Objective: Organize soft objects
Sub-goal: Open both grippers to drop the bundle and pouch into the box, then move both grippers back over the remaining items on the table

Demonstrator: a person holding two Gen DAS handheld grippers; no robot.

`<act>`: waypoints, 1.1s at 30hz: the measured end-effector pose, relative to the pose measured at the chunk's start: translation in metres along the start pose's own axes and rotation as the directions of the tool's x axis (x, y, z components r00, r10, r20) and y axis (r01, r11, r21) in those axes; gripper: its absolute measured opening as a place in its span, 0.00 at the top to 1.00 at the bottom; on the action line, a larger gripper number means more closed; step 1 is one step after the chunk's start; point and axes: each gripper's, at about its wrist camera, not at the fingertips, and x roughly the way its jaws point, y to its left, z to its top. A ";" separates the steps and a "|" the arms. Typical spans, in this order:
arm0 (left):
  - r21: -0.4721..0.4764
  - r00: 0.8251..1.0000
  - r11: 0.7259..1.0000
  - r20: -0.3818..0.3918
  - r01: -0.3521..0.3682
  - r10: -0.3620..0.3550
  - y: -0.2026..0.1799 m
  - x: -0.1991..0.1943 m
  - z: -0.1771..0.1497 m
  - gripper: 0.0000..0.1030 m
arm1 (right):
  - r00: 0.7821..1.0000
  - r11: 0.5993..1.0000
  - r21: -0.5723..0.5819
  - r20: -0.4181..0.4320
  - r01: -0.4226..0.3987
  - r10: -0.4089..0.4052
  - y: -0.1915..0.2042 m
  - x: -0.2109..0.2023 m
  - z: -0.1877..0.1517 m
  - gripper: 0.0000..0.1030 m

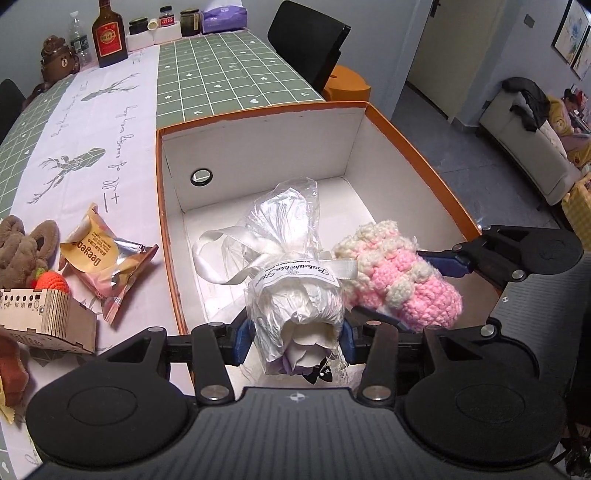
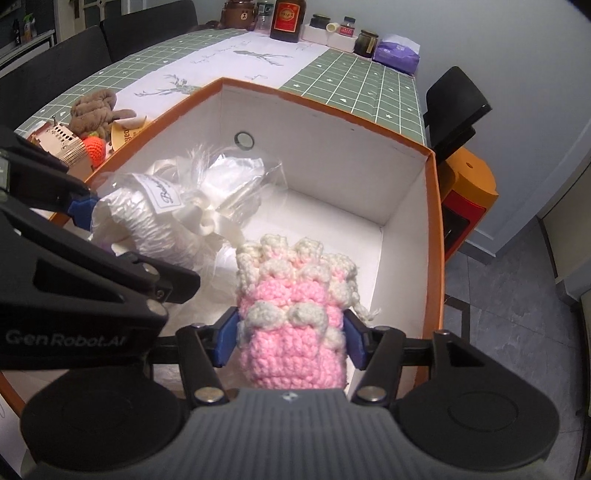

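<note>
While both our grippers hang over the box (image 1: 417, 147), each is clamped on one soft thing. That box is a single orange carton with white inner walls and a round hole in its far wall; its white floor shows bare beyond the two things, and we cannot tell whether either thing touches the floor.

Our left gripper (image 1: 293, 338) squeezes the bundle (image 1: 295, 295) between its blue fingers (image 1: 242, 341). It is a white ribbed roll inside clear crinkled plastic, tied with a white ribbon that bears script lettering, and the loose plastic end points toward the far wall. At its near end something pale purple and a scrap of black show.

Our right gripper (image 2: 290, 338) pinches the pouch (image 2: 295, 321), a pink crocheted piece with cream bobbles and a frilly cream rim, with a cream yarn strand trailing on its right. It sits just right of the bundle, the two touching or nearly so.

Left of the box on the table (image 1: 221, 77) we count one snack packet (image 1: 99, 258), one brown plush (image 1: 26, 247), one orange crocheted strawberry (image 1: 51, 282) and one slotted wooden holder (image 1: 40, 317).

At the far end we count one red-labelled bottle (image 1: 109, 37), one clear water bottle (image 1: 78, 37), one bear-shaped jar (image 1: 57, 59), three small dark jars and one purple tissue pack (image 1: 223, 16).
</note>
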 end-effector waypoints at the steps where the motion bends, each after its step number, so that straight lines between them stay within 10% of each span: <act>1: 0.002 1.000 1.000 0.003 -0.001 0.001 0.000 0.000 0.001 0.44 | 1.000 1.000 -0.006 -0.004 0.000 0.000 0.001 0.001 0.001 0.42; 8: -0.006 0.998 0.999 0.055 0.032 -0.031 0.005 -0.012 -0.002 0.23 | 1.000 0.999 -0.036 -0.004 0.028 -0.028 0.006 -0.005 0.001 0.27; 21: -0.046 0.978 0.996 0.198 0.081 -0.070 0.023 -0.056 -0.018 0.23 | 0.989 0.992 -0.033 0.078 0.125 -0.122 0.025 -0.052 0.003 0.14; 33: -0.031 0.893 0.984 0.426 0.173 -0.144 0.064 -0.106 -0.065 0.23 | 0.948 0.987 -0.022 0.282 0.158 -0.146 0.095 -0.104 -0.007 0.08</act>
